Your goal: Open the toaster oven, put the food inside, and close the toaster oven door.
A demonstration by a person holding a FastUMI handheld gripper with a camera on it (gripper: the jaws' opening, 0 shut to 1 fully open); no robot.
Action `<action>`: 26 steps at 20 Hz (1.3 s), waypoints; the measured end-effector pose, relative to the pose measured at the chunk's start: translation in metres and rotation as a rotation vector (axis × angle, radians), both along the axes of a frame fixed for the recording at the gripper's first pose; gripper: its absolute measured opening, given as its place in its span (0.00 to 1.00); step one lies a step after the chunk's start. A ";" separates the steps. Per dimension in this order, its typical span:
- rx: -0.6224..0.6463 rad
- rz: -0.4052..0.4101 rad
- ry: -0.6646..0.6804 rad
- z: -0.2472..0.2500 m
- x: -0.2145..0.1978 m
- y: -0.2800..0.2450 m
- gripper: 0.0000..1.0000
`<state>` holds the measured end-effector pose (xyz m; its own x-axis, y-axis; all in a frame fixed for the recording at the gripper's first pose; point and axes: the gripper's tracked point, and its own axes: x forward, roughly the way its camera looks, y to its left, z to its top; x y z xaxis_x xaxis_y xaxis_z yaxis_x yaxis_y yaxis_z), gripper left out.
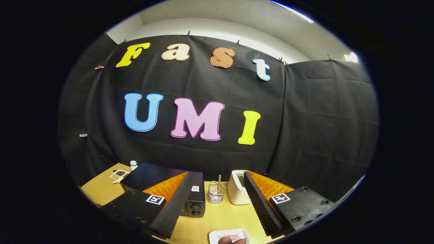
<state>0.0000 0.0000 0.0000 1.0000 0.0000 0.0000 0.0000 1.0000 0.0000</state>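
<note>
Presently: toaster oven (195,198), door shut, on desk (220,217) beyond and left of spread, empty fingers (217,211); food plate (229,236) between them, nearer.

Your claw (213,206) has two long, flat fingers (171,211) that stand spread wide apart with nothing between them. Each inner face is ribbed with fine ridges. Each finger sits on a blocky mount carrying a square black-and-white marker tag (155,199), and round recessed screw holes (307,222) dot the right mount.
</note>
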 end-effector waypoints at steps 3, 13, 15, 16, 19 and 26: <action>-0.001 -0.002 0.002 -0.002 0.001 0.001 0.98; -0.004 0.002 0.007 -0.005 0.000 0.005 0.98; -0.005 0.000 0.006 -0.005 -0.001 0.005 0.98; -0.004 -0.001 0.004 -0.005 -0.001 0.004 0.97; 0.005 0.003 0.007 -0.007 -0.001 0.007 0.97; 0.022 0.036 0.015 -0.010 0.001 0.037 0.98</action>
<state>0.0012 0.0367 -0.0100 0.9992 0.0366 -0.0148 -0.0363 0.9991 0.0222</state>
